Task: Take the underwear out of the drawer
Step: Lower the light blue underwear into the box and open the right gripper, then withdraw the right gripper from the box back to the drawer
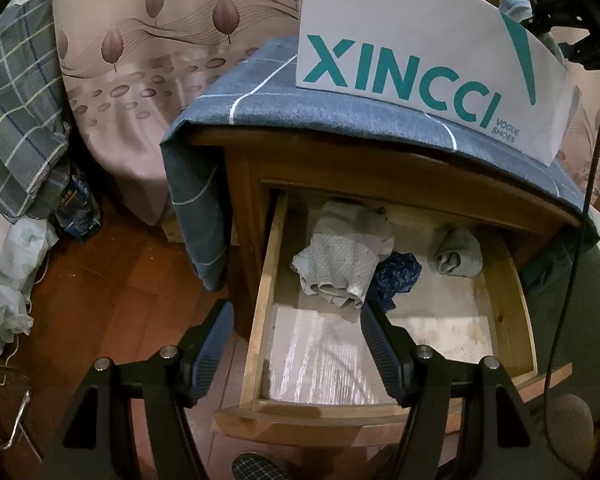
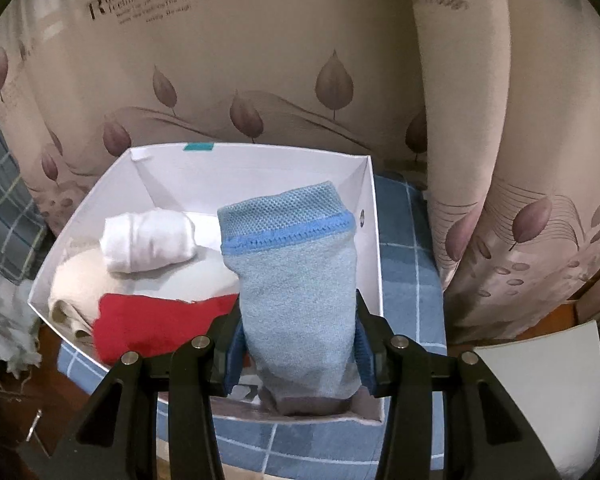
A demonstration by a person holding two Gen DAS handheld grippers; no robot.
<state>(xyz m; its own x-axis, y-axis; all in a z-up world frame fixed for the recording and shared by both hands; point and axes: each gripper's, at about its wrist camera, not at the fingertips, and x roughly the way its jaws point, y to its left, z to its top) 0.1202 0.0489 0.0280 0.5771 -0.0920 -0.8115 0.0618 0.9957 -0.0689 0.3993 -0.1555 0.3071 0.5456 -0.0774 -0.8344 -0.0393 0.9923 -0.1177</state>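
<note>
Left gripper (image 1: pixel 296 354): black frame, blue ribbed pads, angled steeply down, sitting at the bottom centre of the left wrist view. Jaws spread wide, nothing between them, released. Left pad hangs over the brown wooden floor (image 1: pixel 112 304) outside the drawer's left wall, right pad over the drawer interior.

Open wooden drawer (image 1: pixel 260 308) of the wooden nightstand (image 1: pixel 236 184) fills centre frame. Inside, toward the back: grey dotted rolled underwear (image 1: pixel 342 264) at centre, dark blue patterned underwear (image 1: pixel 396 276) touching its right side, small grey rolled underwear (image 1: pixel 458 256) apart at the right. Front of the drawer floor is bare liner.

Blue checked cloth (image 1: pixel 260 100) covers the nightstand top and drapes down its left side. White cardboard shoe box (image 1: pixel 400 20) with teal lettering stands on it, upper right.

Right gripper (image 2: pixel 298 350): also pitched down, bottom centre of the right wrist view, clenched on a light blue folded underwear (image 2: pixel 296 280) with a mesh band and brighter blue trim. Pads press both sides of its lower part; the piece stands upright, in front of the box's right half.

Inside the white box (image 2: pixel 364 248), left half: white rolled underwear (image 2: pixel 148 242) at mid-left, cream fabric (image 2: pixel 80 280) below it, red underwear (image 2: pixel 156 320) at lower left.

Beige leaf-print curtain (image 2: pixel 300 60) behind.
</note>
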